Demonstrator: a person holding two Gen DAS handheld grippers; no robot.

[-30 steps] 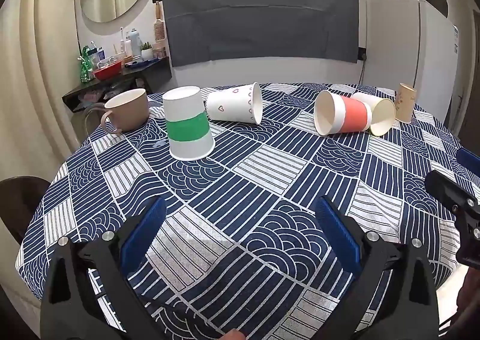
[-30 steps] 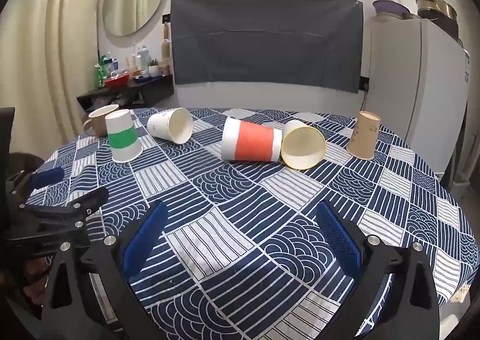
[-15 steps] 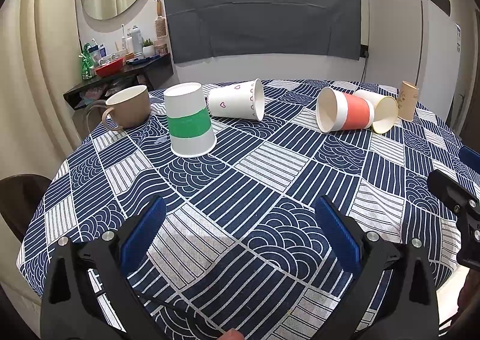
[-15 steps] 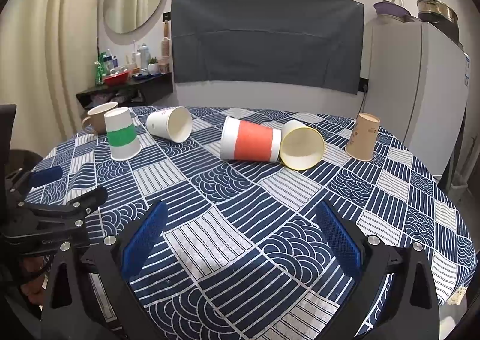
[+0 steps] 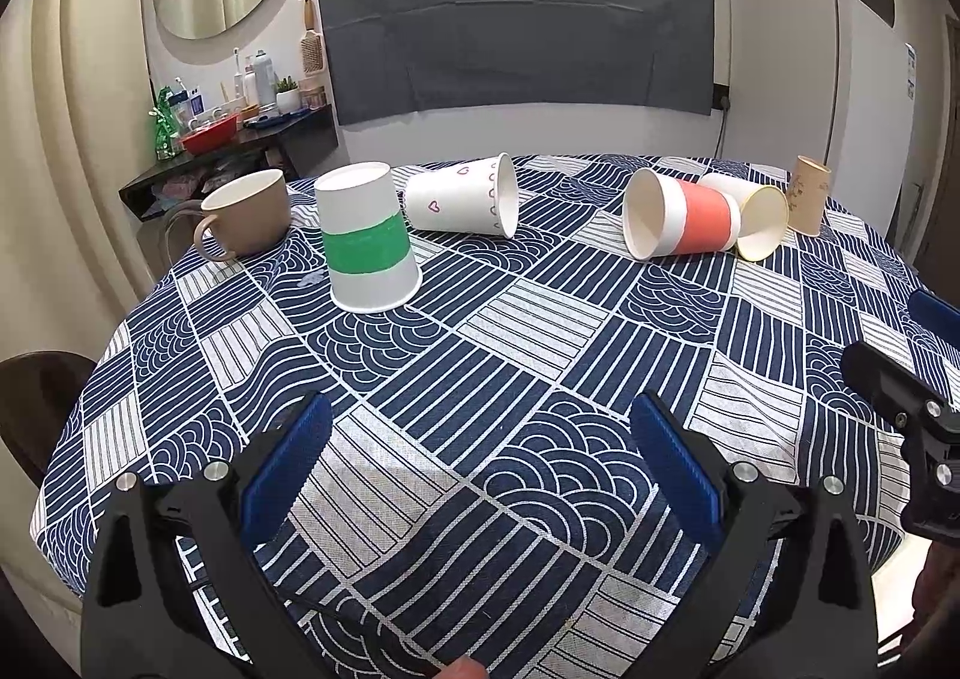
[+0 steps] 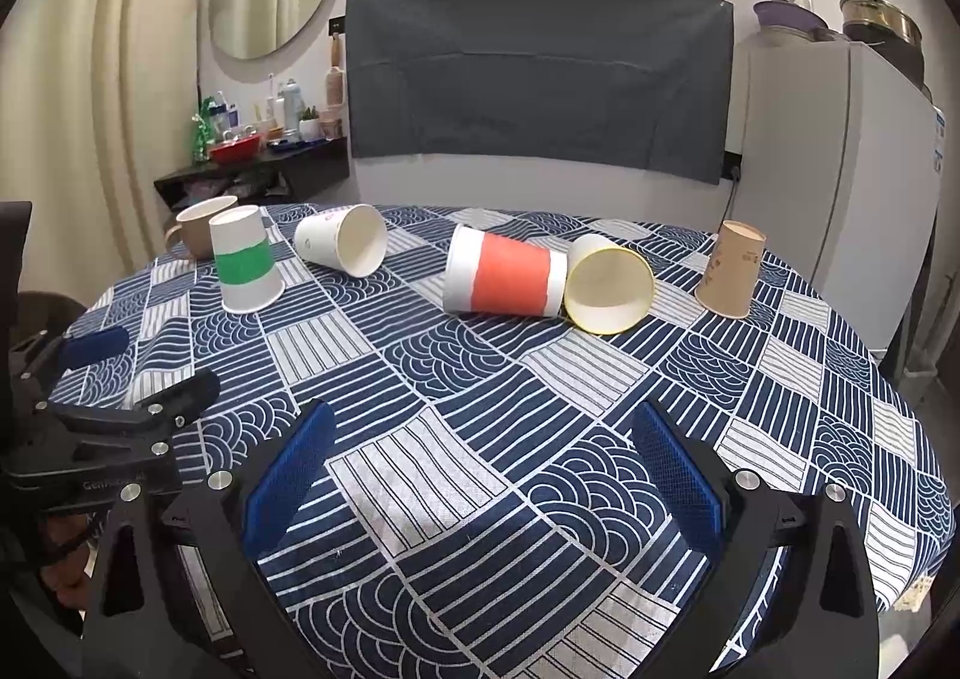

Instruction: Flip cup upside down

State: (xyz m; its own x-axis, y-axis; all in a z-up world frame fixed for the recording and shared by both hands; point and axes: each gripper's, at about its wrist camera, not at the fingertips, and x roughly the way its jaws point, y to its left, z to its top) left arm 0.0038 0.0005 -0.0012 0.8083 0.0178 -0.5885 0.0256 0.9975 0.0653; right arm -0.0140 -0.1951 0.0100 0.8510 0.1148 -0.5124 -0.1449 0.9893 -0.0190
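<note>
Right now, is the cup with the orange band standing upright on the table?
No, the orange-banded cup lies on its side on the tablecloth, its base against the yellow-rimmed cup.

Ahead of the left gripper (image 5: 480,463) and to its left, 1 cup (image 5: 367,241) stands upside down on the table (image 5: 540,367), a mug (image 5: 246,214) behind it. Further right lie 3 cups (image 5: 465,196) (image 5: 681,220) (image 5: 753,214) on their sides, another (image 5: 809,194) upside down beyond them.

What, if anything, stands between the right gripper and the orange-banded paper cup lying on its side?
Nothing visible: only bare patterned tablecloth separates the open right gripper from the orange-banded paper cup. A yellow-rimmed paper cup touches its far end.
</note>
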